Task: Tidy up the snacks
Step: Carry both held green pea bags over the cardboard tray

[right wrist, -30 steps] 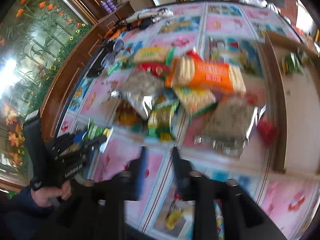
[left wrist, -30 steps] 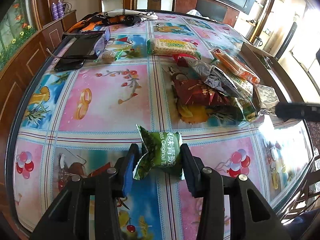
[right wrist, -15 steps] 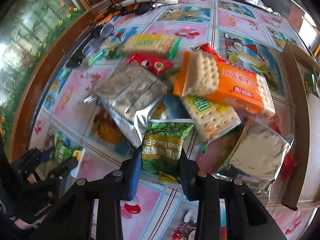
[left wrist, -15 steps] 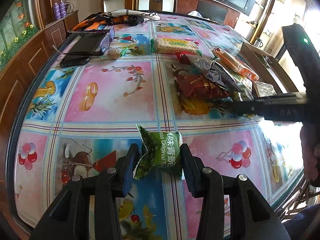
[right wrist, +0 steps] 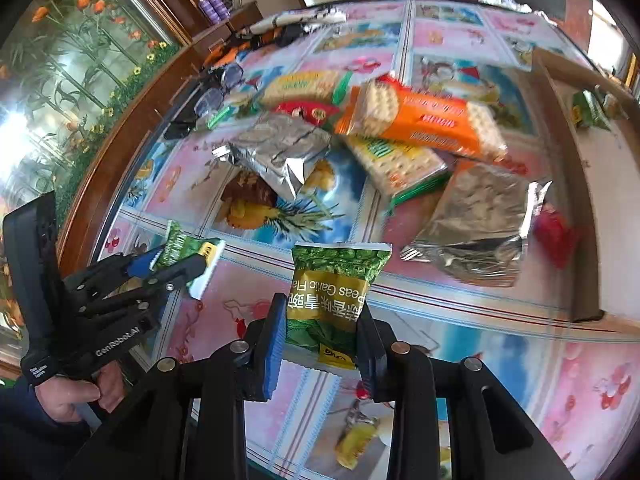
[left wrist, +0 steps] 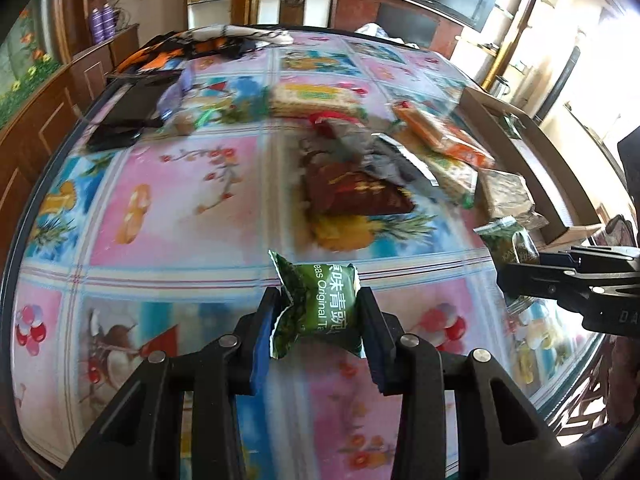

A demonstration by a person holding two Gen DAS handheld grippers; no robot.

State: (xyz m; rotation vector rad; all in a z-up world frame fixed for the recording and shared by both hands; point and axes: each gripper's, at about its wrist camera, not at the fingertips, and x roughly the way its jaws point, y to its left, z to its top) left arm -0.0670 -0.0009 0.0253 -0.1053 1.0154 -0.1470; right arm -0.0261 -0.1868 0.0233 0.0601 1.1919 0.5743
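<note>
My left gripper (left wrist: 319, 294) is shut on a small green pea packet (left wrist: 324, 316) held above the flowered tabletop (left wrist: 180, 184), and its jaws are closing a little tighter. My right gripper (right wrist: 322, 308) has a green garlic pea packet (right wrist: 336, 280) between its blue pads. Its jaws are closing on the packet, which is off the snack pile. That pile has an orange cracker pack (right wrist: 424, 120), a green cracker pack (right wrist: 396, 164) and two silver bags (right wrist: 280, 152). In the right wrist view the left gripper (right wrist: 176, 264) sits at the left.
An open cardboard box (right wrist: 568, 184) lies along the table's right side with green packets (right wrist: 588, 110) inside. Glasses (right wrist: 220, 88), a dark phone (left wrist: 124, 120) and bundled clothes (left wrist: 208, 44) are at the far left. A person's hand (right wrist: 72, 396) holds the left gripper's handle.
My right gripper reached the pile, closed on the garlic pea packet and pulled it back toward the near edge. My left gripper kept its packet and stayed put.
</note>
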